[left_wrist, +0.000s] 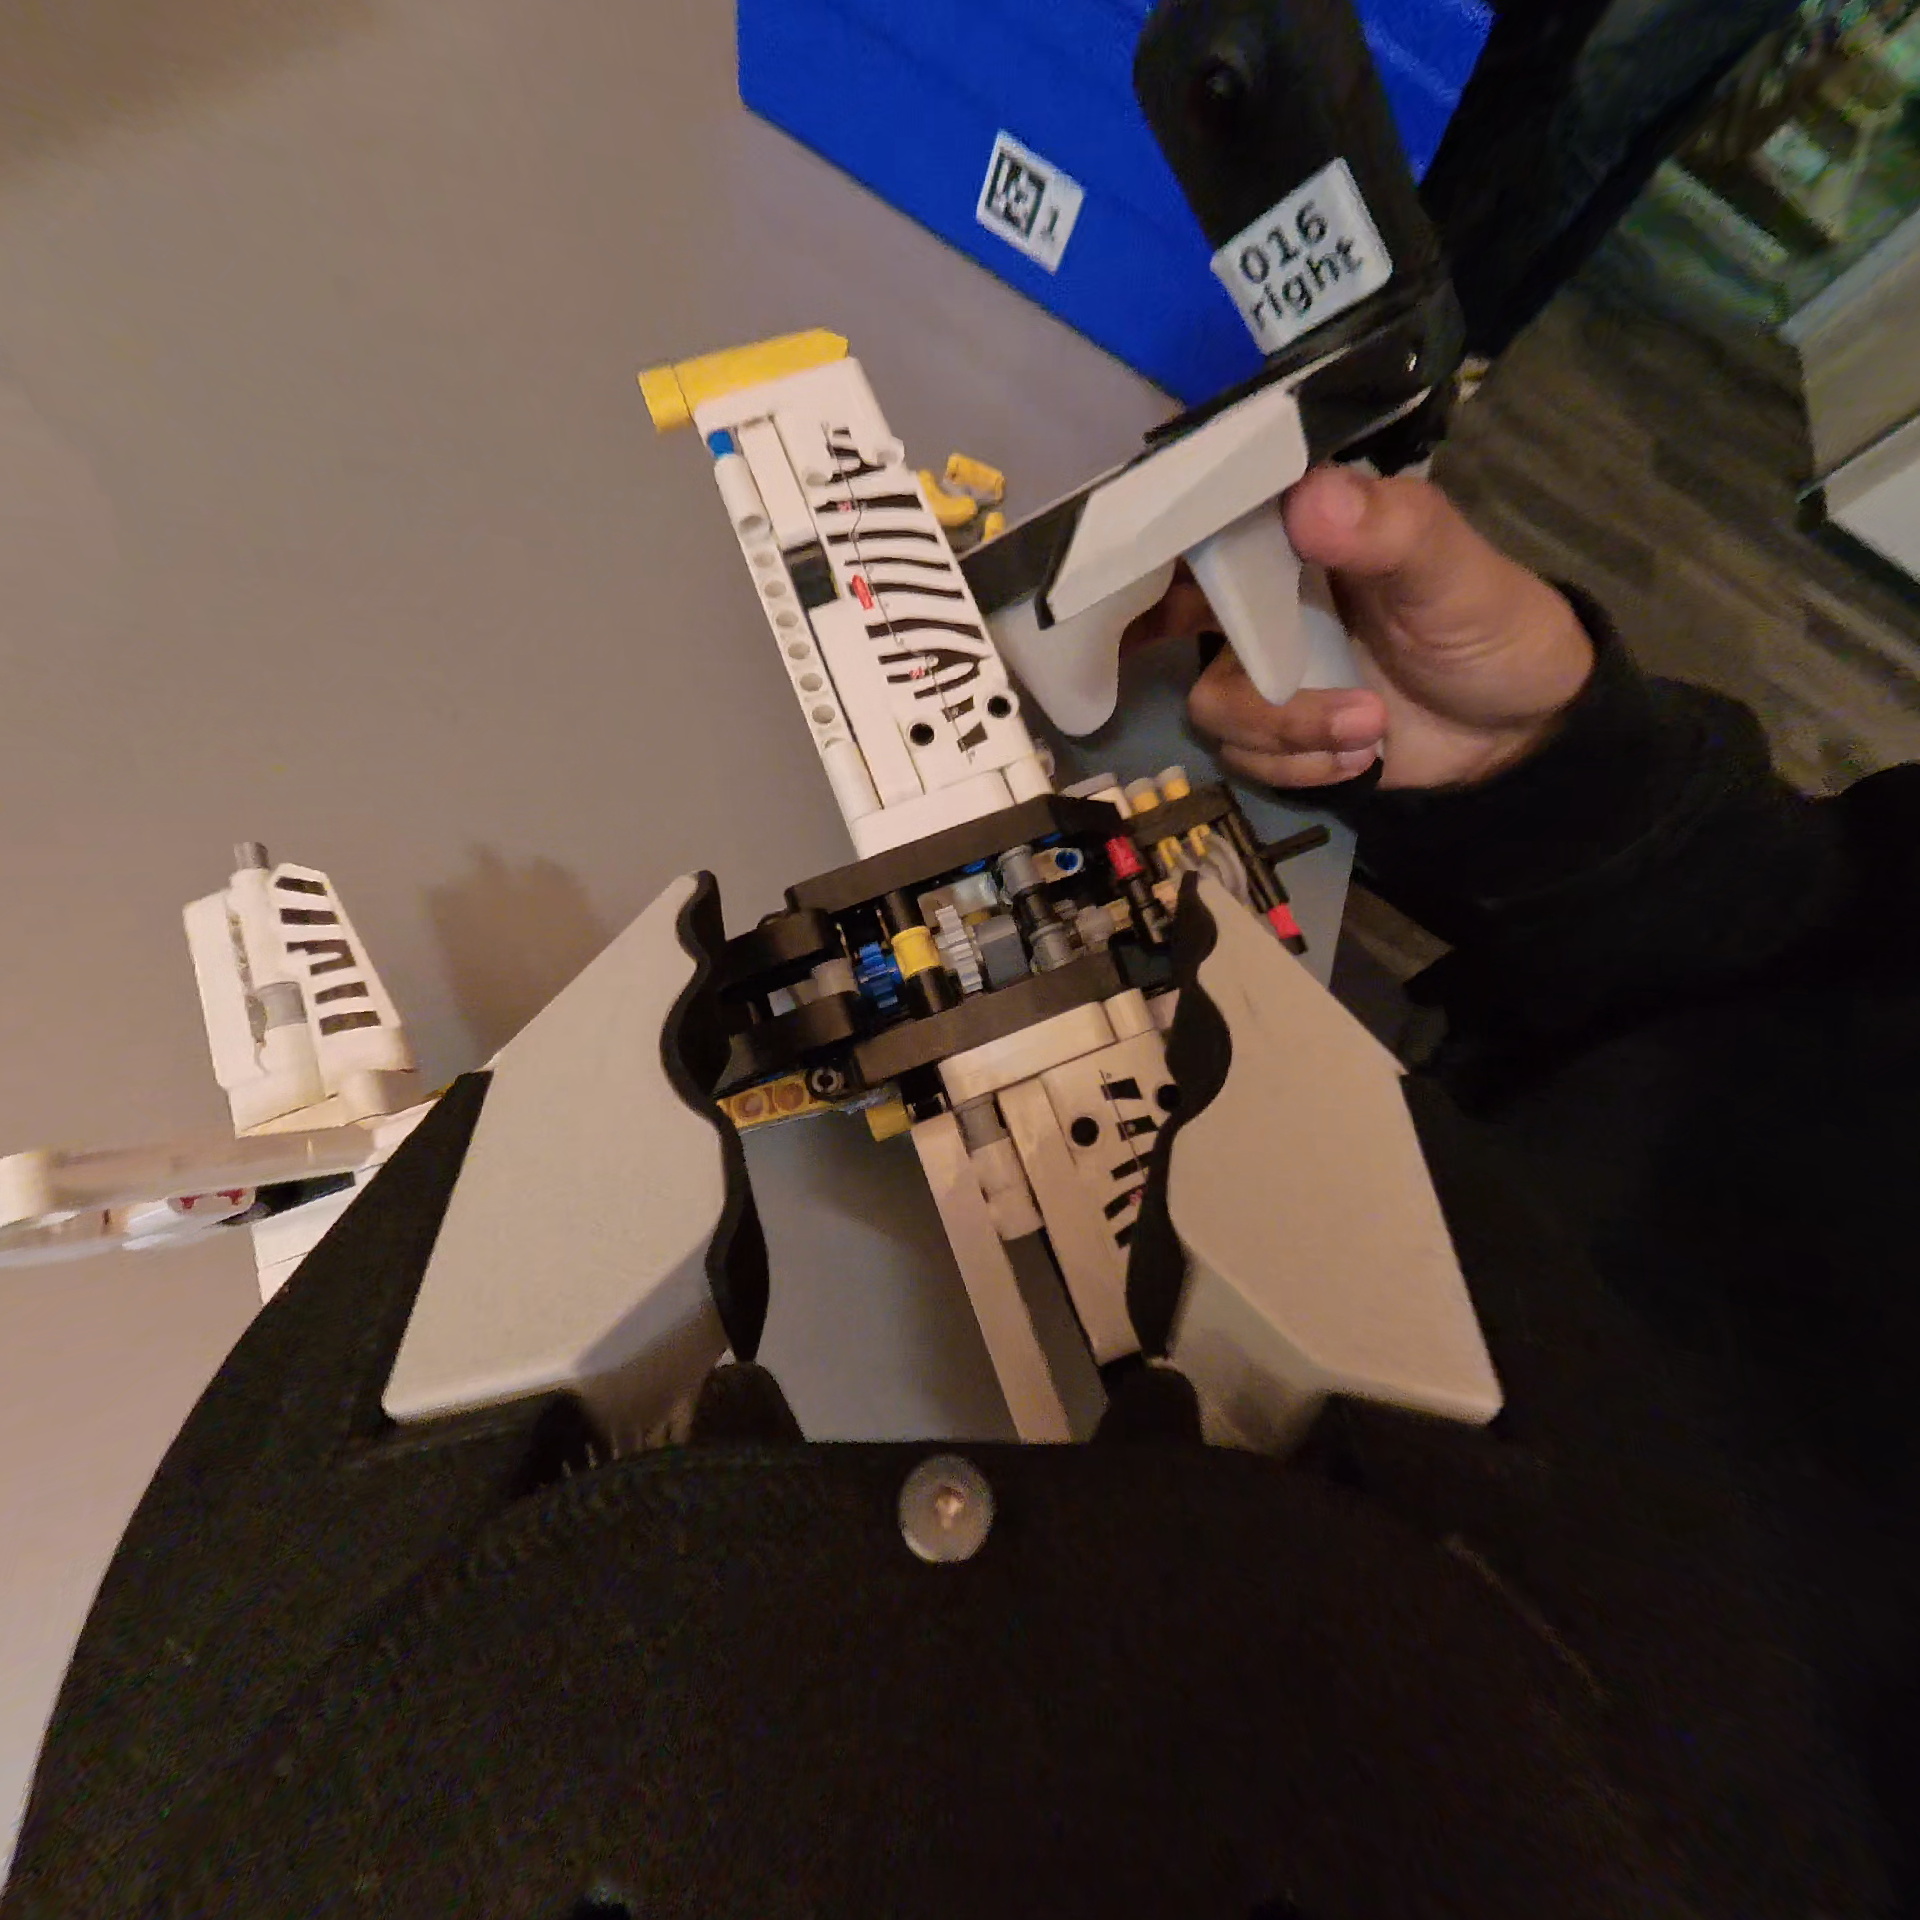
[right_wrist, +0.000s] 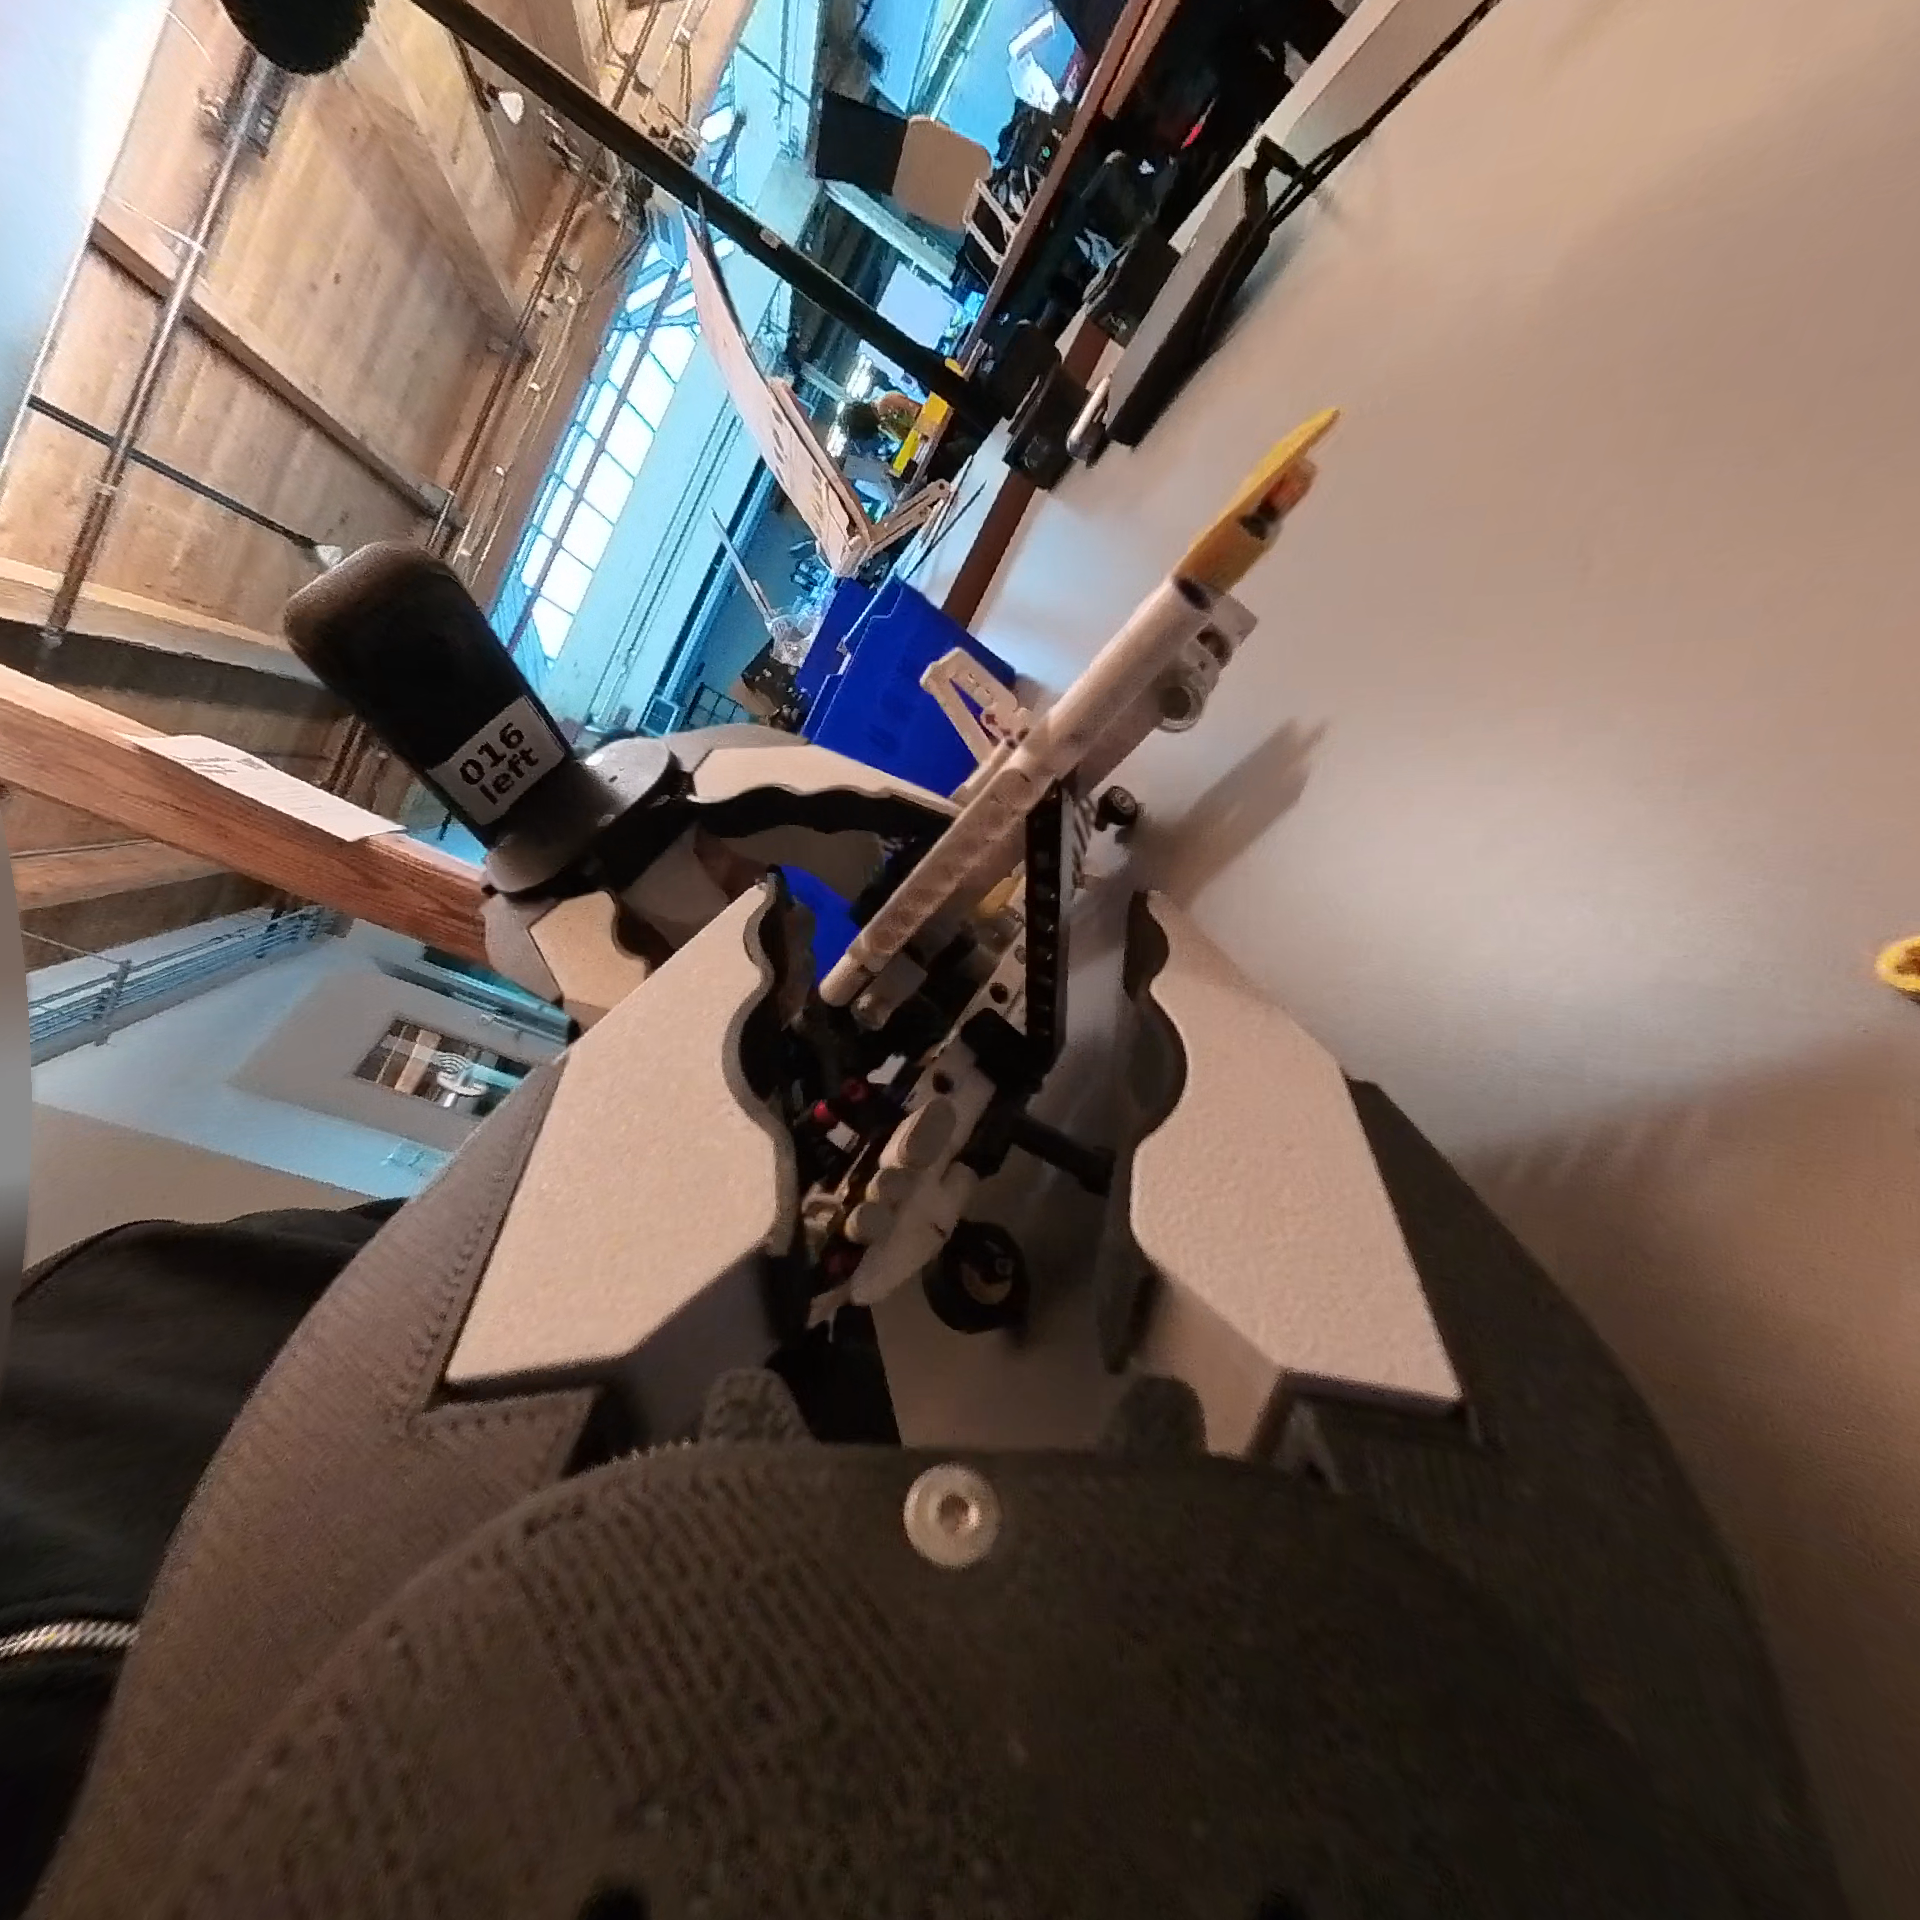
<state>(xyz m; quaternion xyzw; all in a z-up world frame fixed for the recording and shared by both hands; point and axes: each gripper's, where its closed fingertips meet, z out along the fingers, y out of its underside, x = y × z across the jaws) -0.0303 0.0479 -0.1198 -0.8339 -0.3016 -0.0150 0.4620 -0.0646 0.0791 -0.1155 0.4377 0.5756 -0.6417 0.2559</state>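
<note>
Grey table, blue bin, timber wall, bright tall windows.

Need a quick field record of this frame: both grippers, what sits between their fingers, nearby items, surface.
left gripper: open, fingers straddle the black geared midsection of the brick model; pad contact unclear
right gripper: open, fingers around the same model's end, a gap showing at one pad
model: white striped panels, yellow tip
nearby: second white striped piece, blue bin
surface: grey table
</note>
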